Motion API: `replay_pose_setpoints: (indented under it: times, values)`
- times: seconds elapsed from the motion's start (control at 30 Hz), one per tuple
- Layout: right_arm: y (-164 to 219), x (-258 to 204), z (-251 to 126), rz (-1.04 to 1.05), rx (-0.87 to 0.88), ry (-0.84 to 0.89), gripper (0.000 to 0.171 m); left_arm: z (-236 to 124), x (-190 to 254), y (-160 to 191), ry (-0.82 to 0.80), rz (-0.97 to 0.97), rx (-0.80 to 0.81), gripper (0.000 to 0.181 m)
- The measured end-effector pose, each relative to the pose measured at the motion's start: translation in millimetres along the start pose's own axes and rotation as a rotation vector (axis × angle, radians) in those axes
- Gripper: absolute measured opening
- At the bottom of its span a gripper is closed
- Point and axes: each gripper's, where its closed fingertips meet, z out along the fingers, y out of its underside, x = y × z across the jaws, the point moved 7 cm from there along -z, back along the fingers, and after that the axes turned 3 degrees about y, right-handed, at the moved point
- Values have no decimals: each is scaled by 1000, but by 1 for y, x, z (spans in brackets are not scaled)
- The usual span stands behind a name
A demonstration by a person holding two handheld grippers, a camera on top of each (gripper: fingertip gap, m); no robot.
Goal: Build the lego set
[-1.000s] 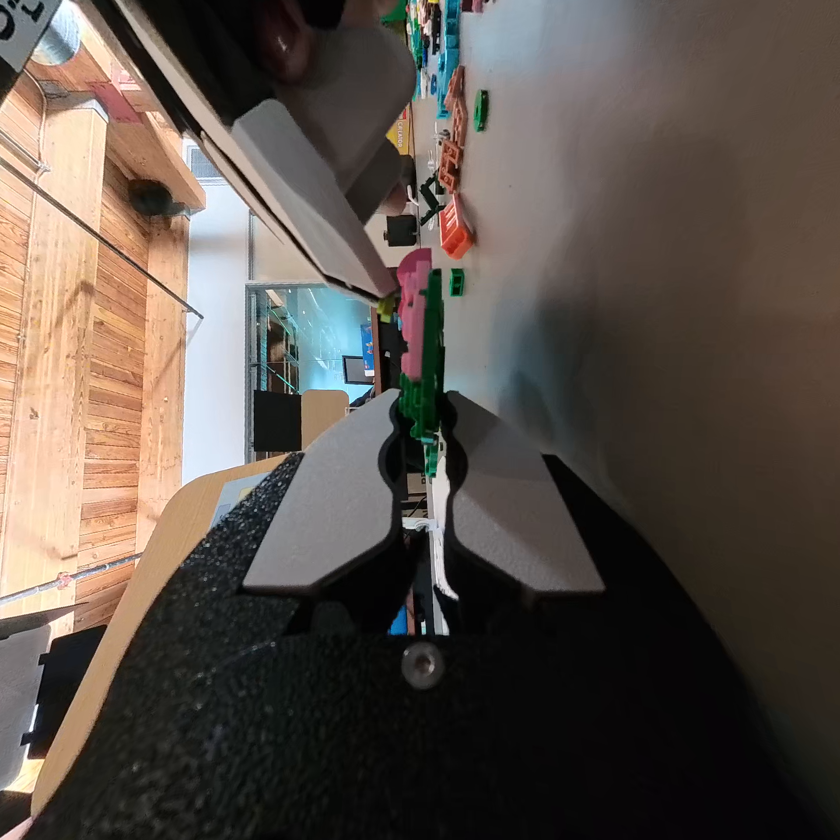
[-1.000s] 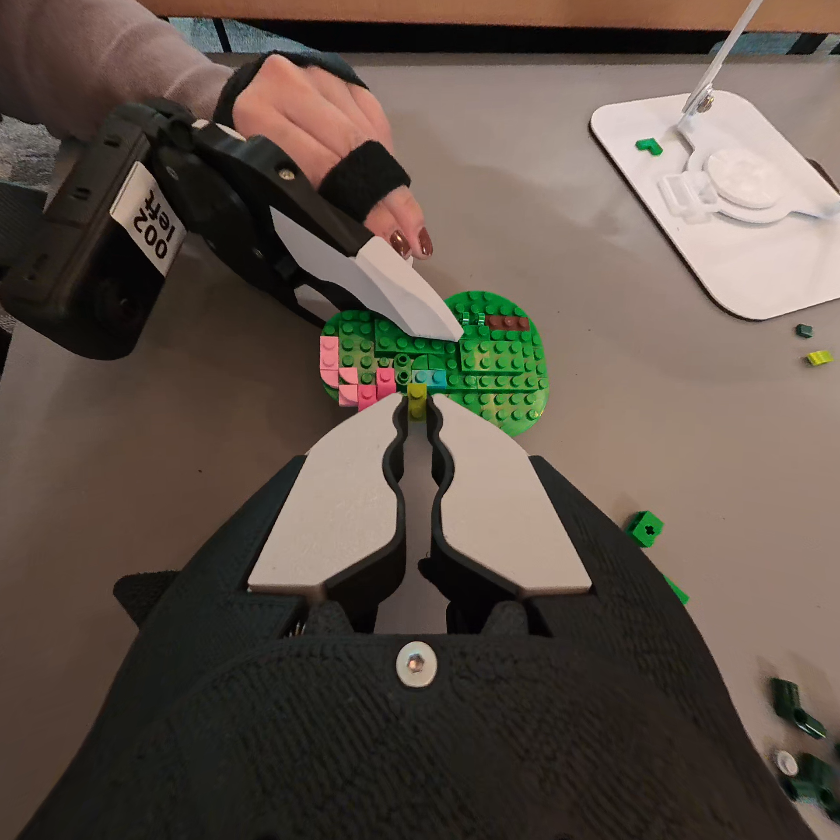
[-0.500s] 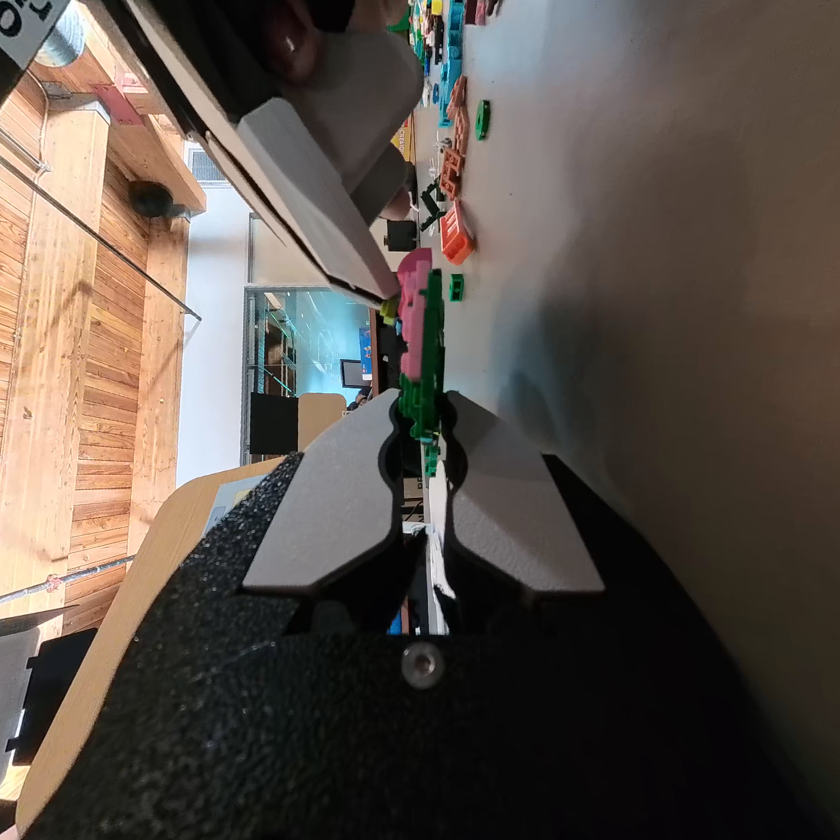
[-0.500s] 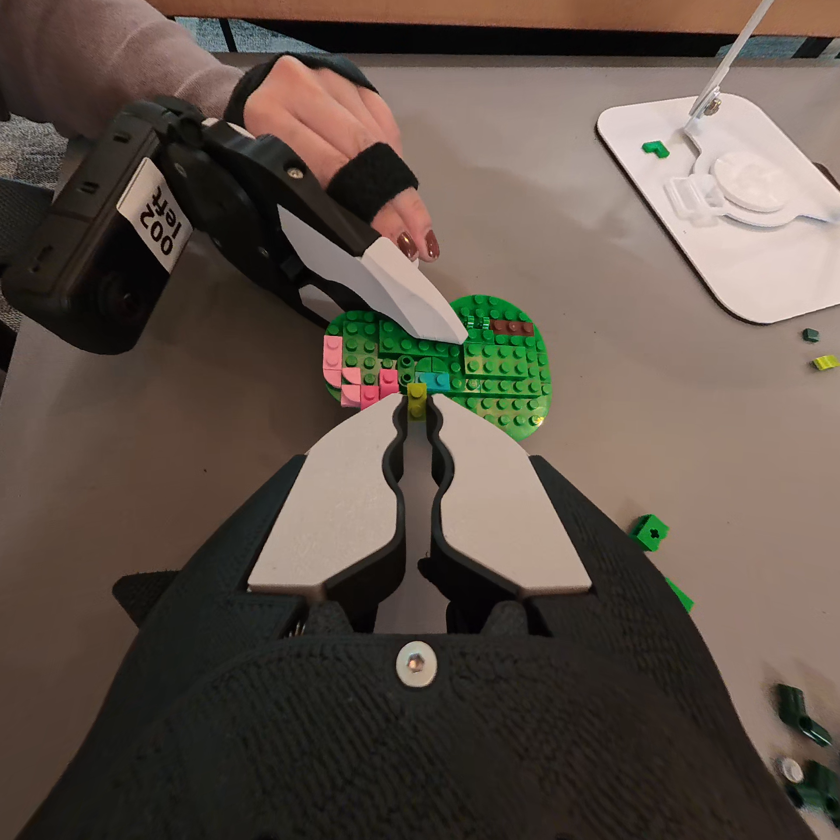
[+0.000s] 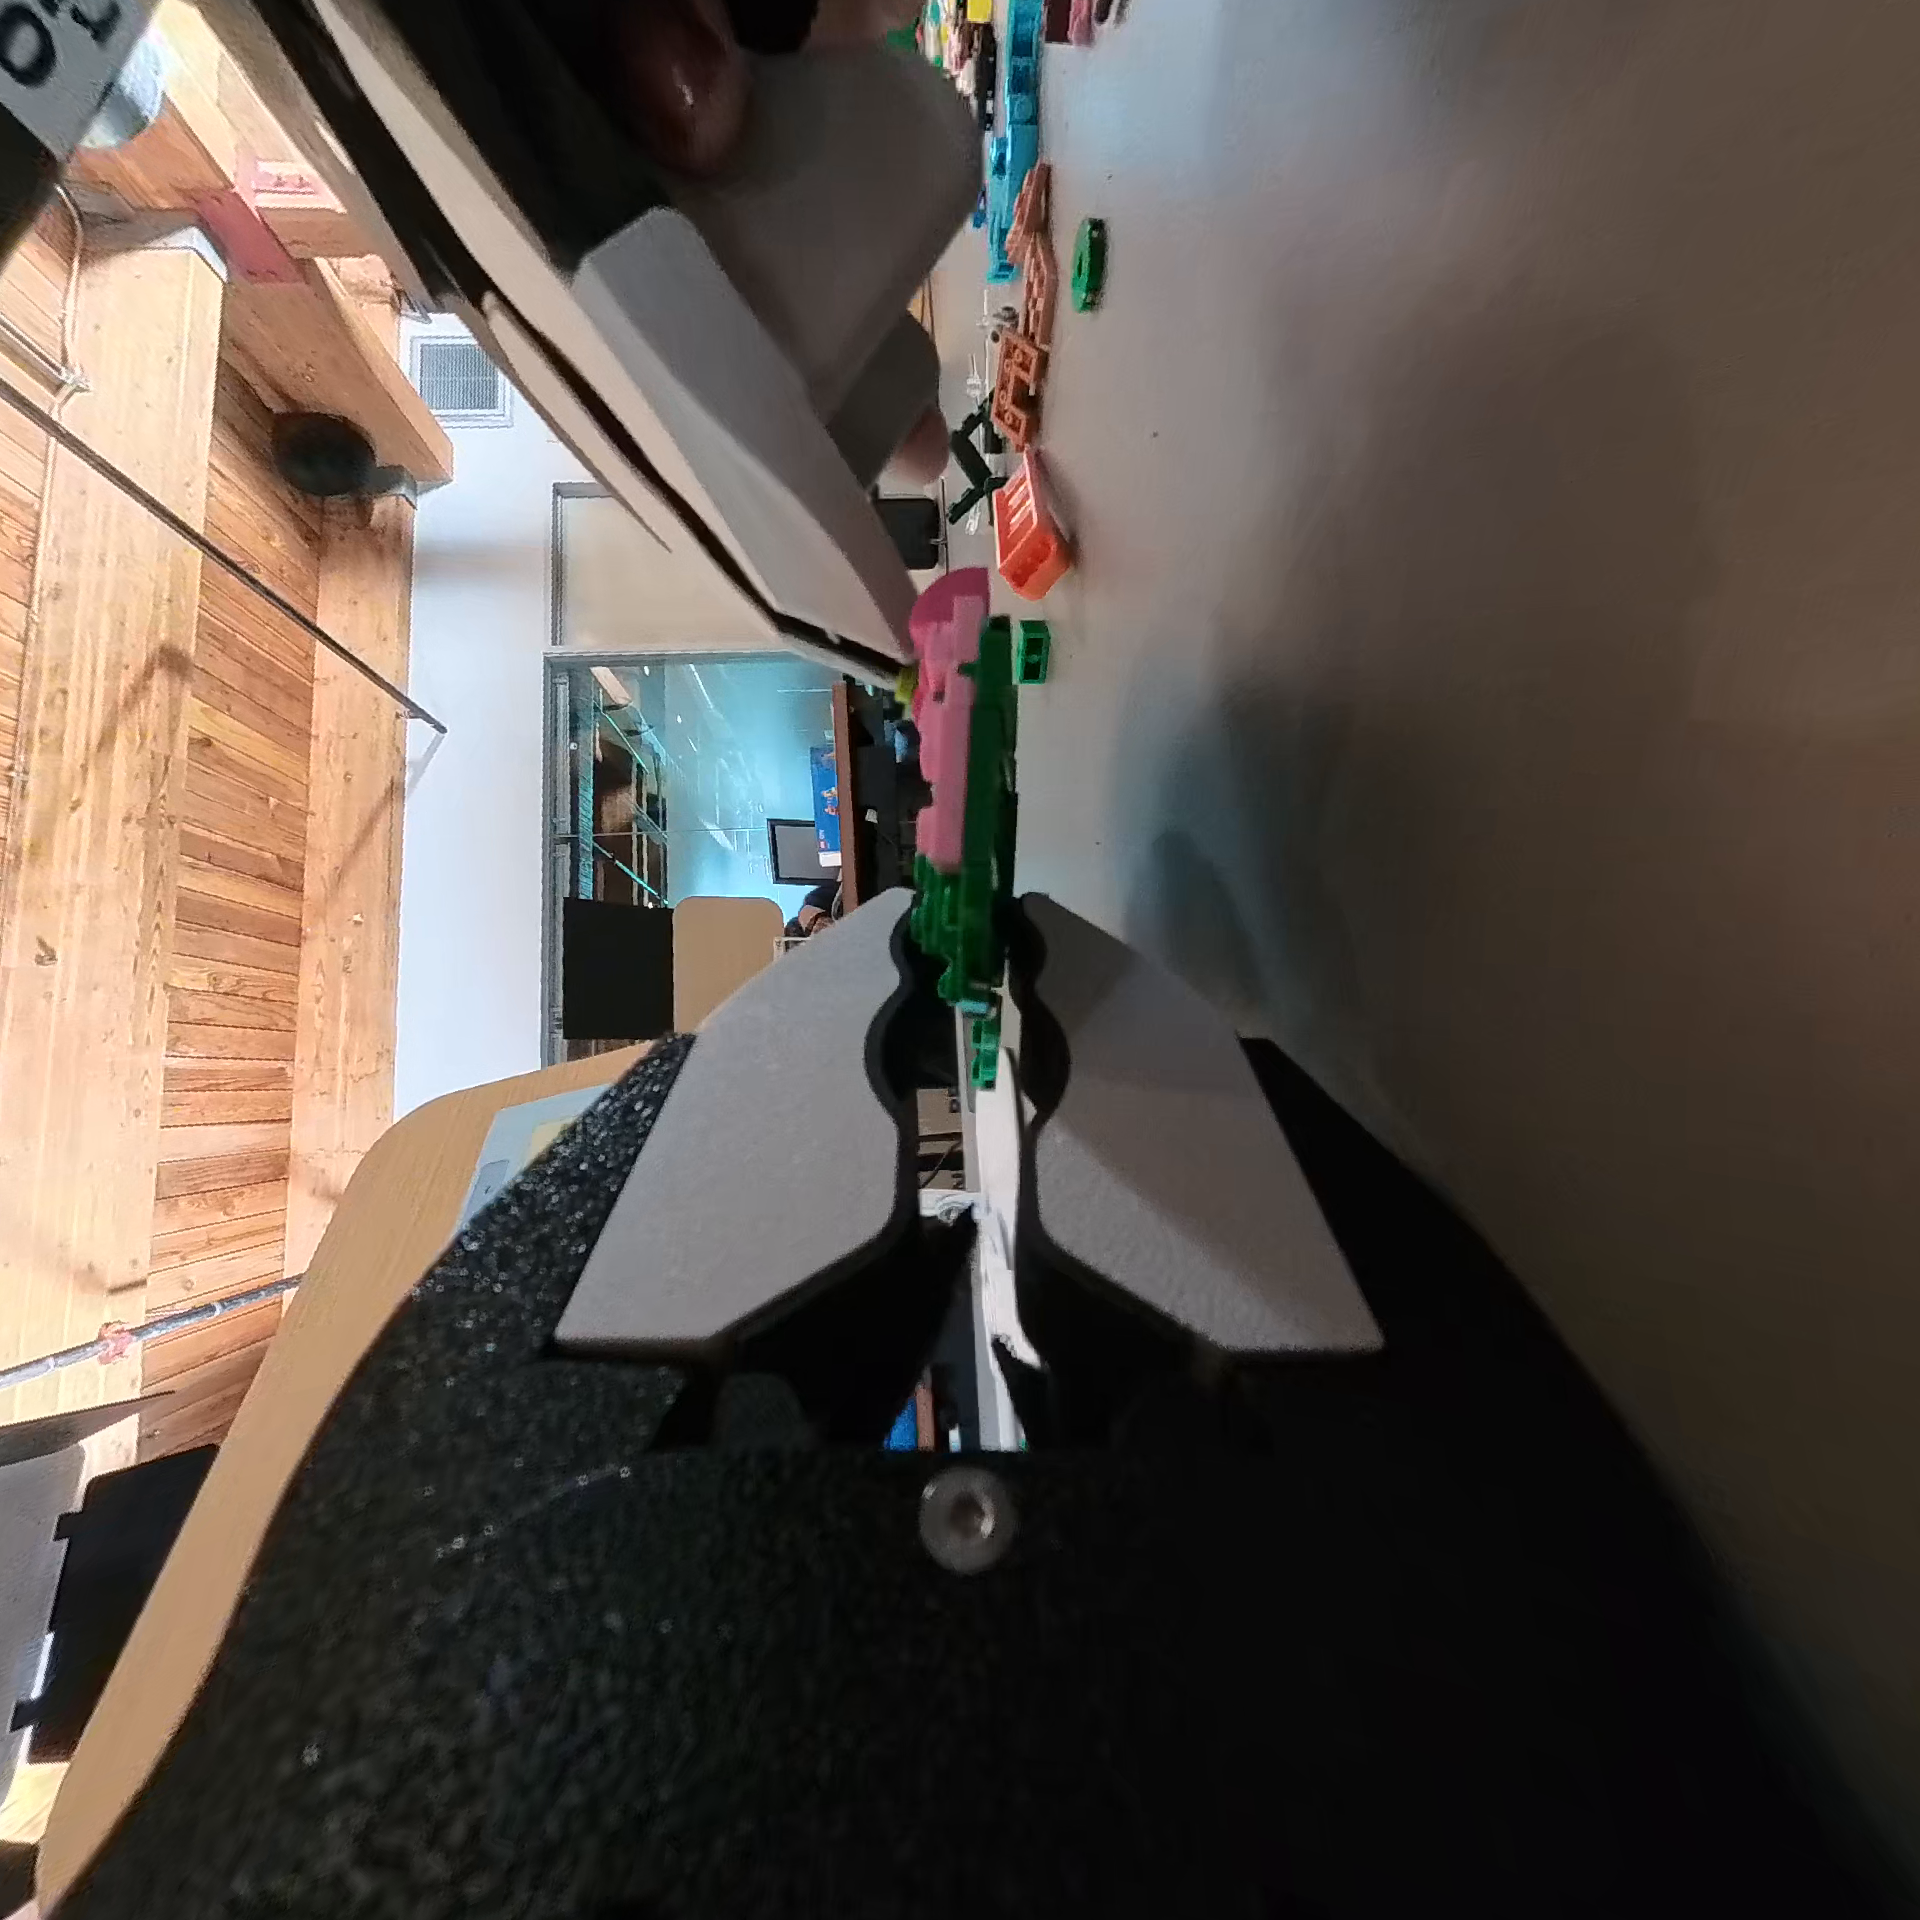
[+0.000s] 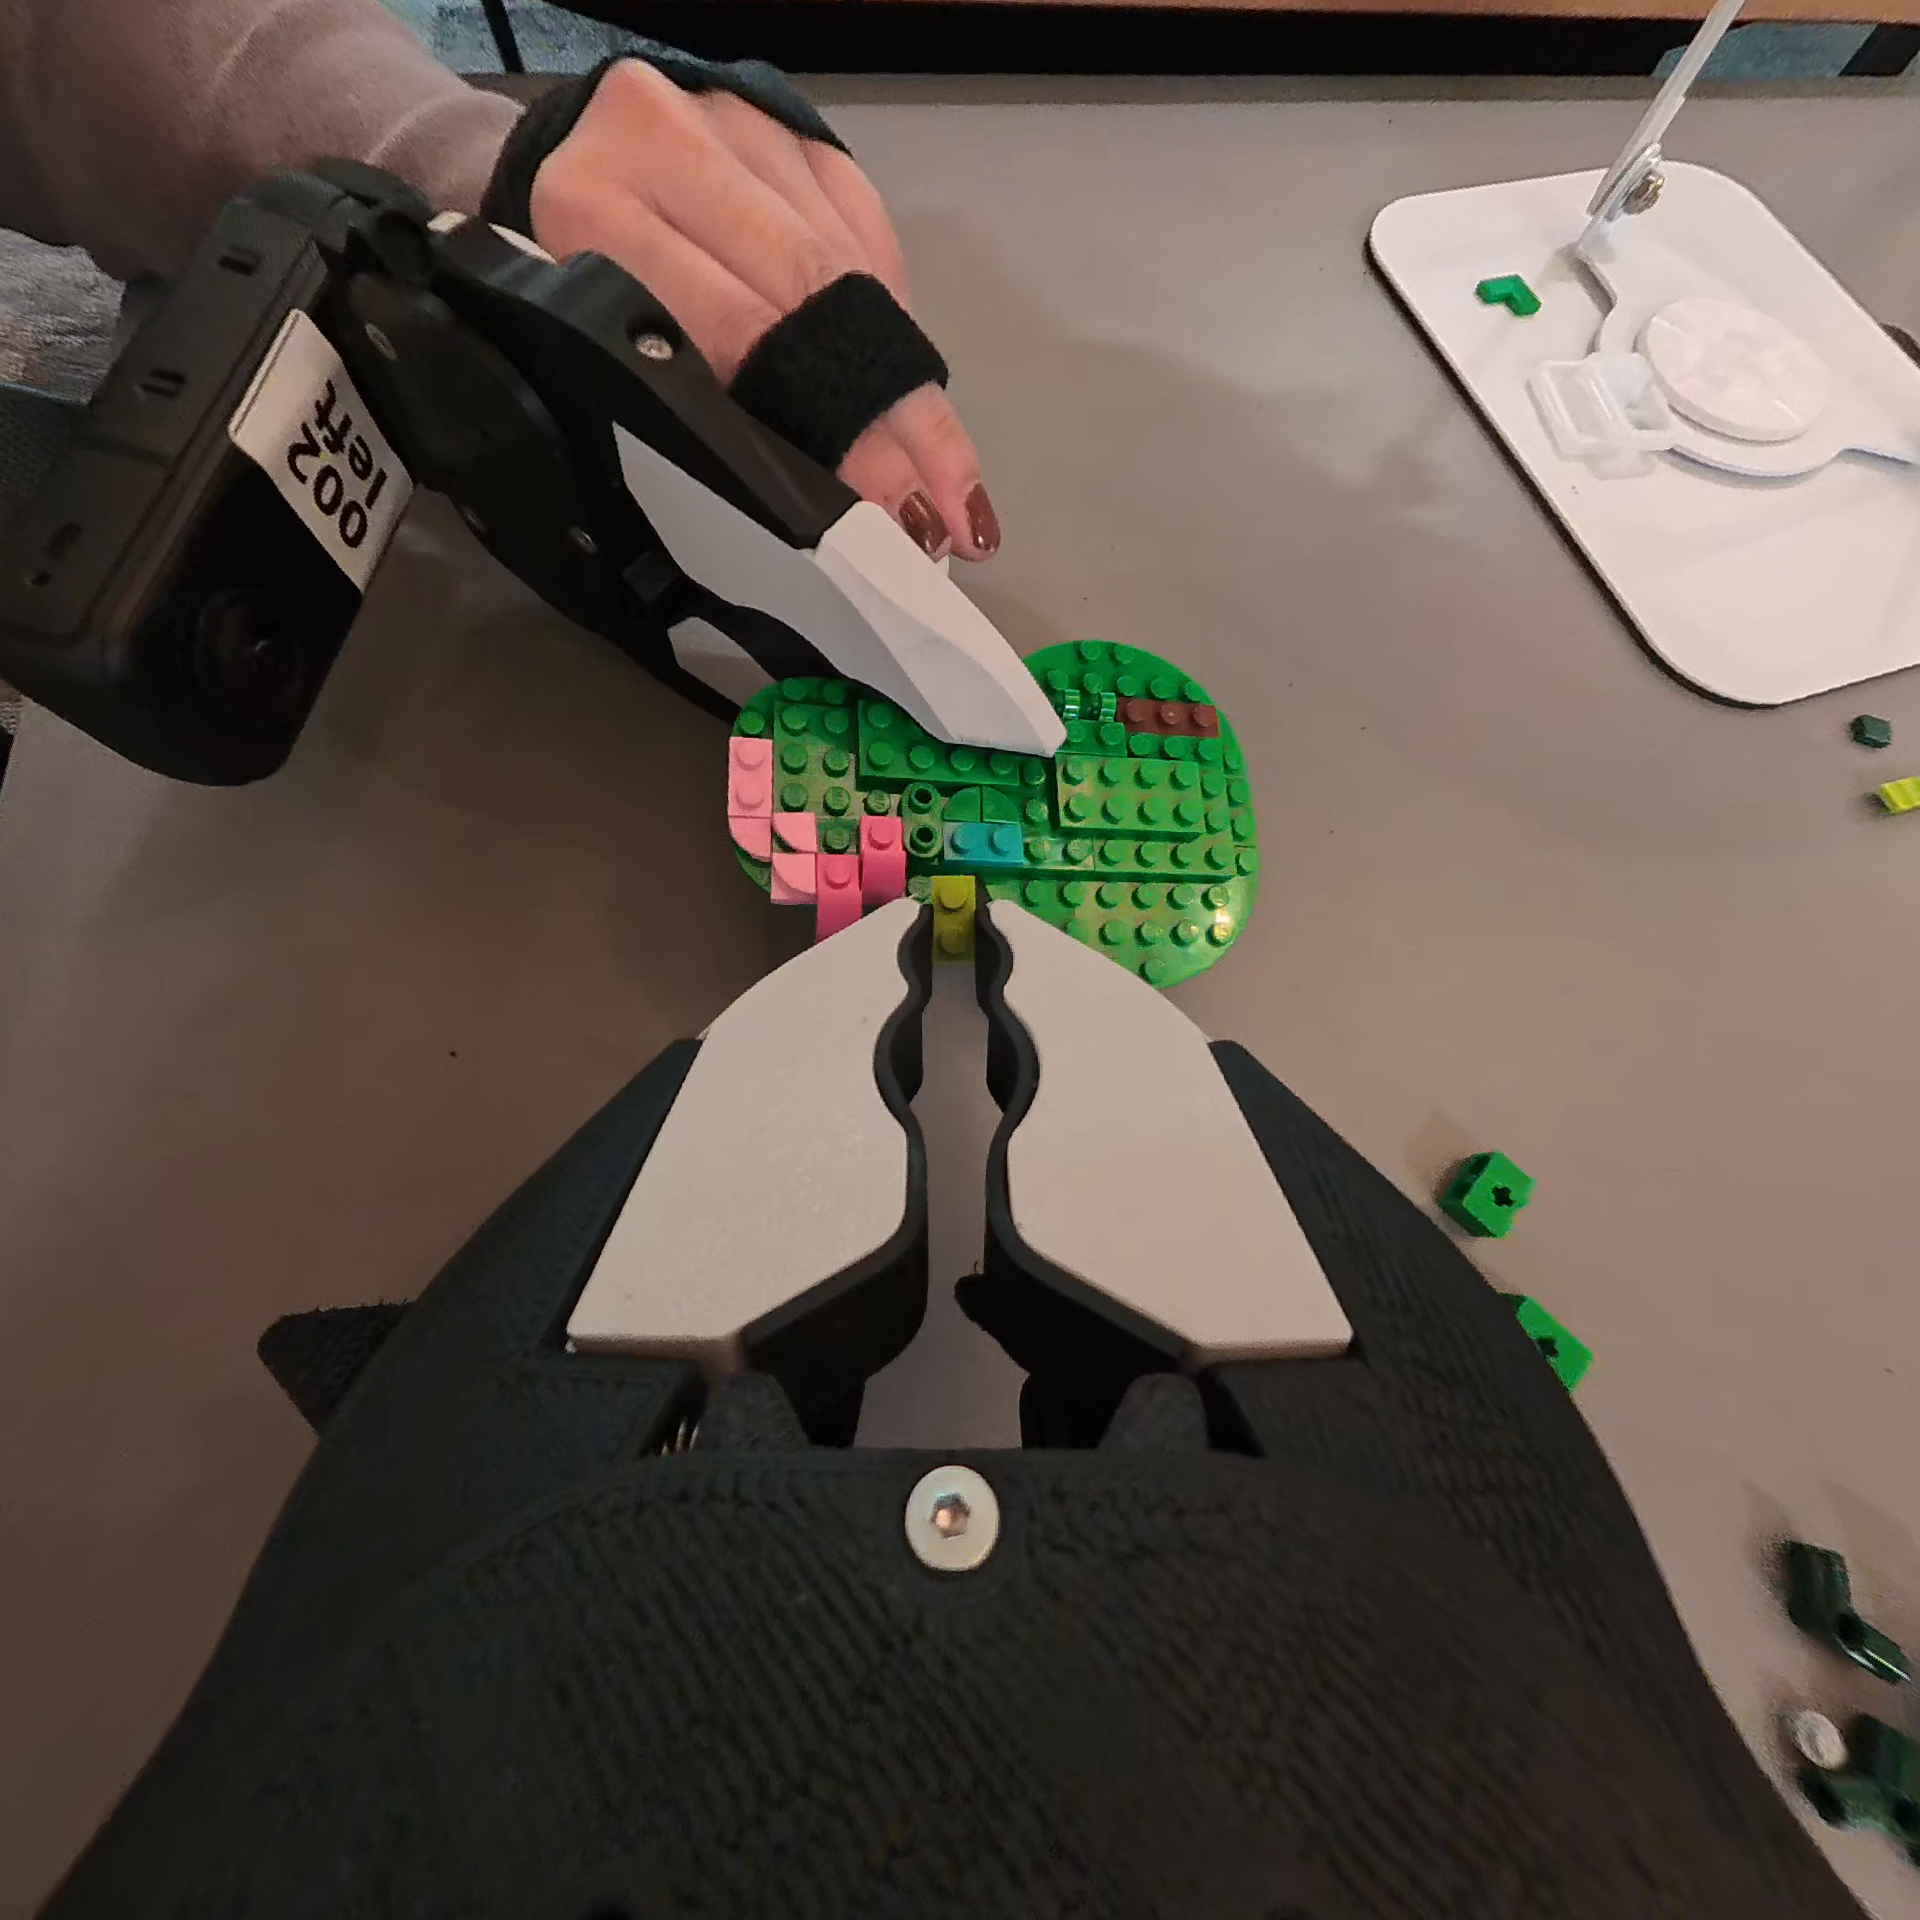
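A round green plate (image 6: pixel 1143 831) carries green, pink (image 6: pixel 831 883), teal and brown bricks. My left gripper (image 6: pixel 1039 738) is shut on its far edge, with the white upper finger lying over the studs. In the left wrist view the plate (image 5: pixel 982 790) shows edge-on between my left gripper's (image 5: pixel 961 925) tips, just off the grey table. My right gripper (image 6: pixel 953 909) is shut on a small lime brick (image 6: pixel 953 914), held at the plate's near edge beside the pink bricks. It also shows in the left wrist view (image 5: pixel 894 655), tips against the pink bricks (image 5: pixel 945 727).
A white stand base (image 6: pixel 1662 416) sits at the back right with a green piece (image 6: pixel 1507 296) on it. Loose green pieces (image 6: pixel 1486 1195) and dark green pieces (image 6: pixel 1849 1631) lie to my right. Orange (image 5: pixel 1029 540) and teal (image 5: pixel 1013 156) bricks lie farther along the table. Spacing between my two grippers at the tips: around 4 cm.
Almost nothing. The plate and the left gripper have drifted slightly left in the right wrist view. The lime brick stays at the plate's near edge. Both grips hold.
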Motion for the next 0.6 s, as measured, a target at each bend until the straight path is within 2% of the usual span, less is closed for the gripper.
replay_pose_setpoints:
  times: [0.03,0.3,0.5,0.6]
  values:
    - [0,0,1,0,-1,-4,6,0,0,0,-1,4,-1,13]
    - [5,1,6,27,1,-36,6,-2,0,-4,3,77,-4,14]
    - [7,3,4,39,-14,-41,6,-4,-2,-14,-36,336,-24,14]
    - [5,2,2,42,-2,-54,6,-3,-1,-15,-2,360,-34,14]
